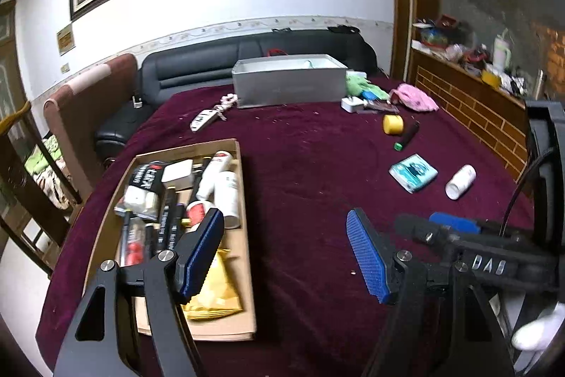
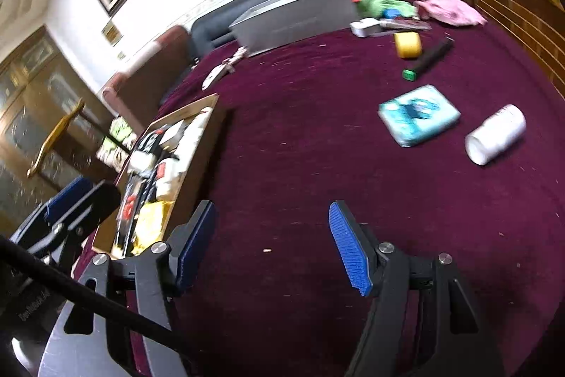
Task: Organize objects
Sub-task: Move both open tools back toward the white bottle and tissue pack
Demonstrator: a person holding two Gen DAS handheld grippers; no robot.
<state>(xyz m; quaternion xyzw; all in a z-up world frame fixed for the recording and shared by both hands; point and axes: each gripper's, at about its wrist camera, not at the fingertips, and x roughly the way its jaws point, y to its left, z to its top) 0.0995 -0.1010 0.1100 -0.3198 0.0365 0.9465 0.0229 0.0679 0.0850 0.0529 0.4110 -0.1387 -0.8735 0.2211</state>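
Observation:
My left gripper [image 1: 286, 253] hangs open and empty over the maroon cloth, its left finger [image 1: 203, 249] over the cardboard tray [image 1: 247, 271]. The tray holds white bottles [image 1: 226, 189], black markers and a yellow packet [image 1: 215, 288]. My right gripper [image 2: 273, 246] is open too, with nothing between its pads. Beyond it lie a white bottle [image 2: 496, 134] on its side, a teal tissue pack [image 2: 418, 119], a black tube with a green cap [image 2: 427, 59] and a yellow roll [image 2: 408, 44]. The right gripper [image 1: 455, 223] also shows in the left wrist view.
A grey box [image 1: 289, 82] stands at the back of the table, with a green cloth [image 1: 360, 85], a pink cloth [image 1: 415, 98] and a white charger [image 1: 351, 103] beside it. A white key-like item [image 1: 206, 119] lies at the back left. A black sofa [image 1: 197, 66] and a wooden ledge [image 1: 476, 108] border the table.

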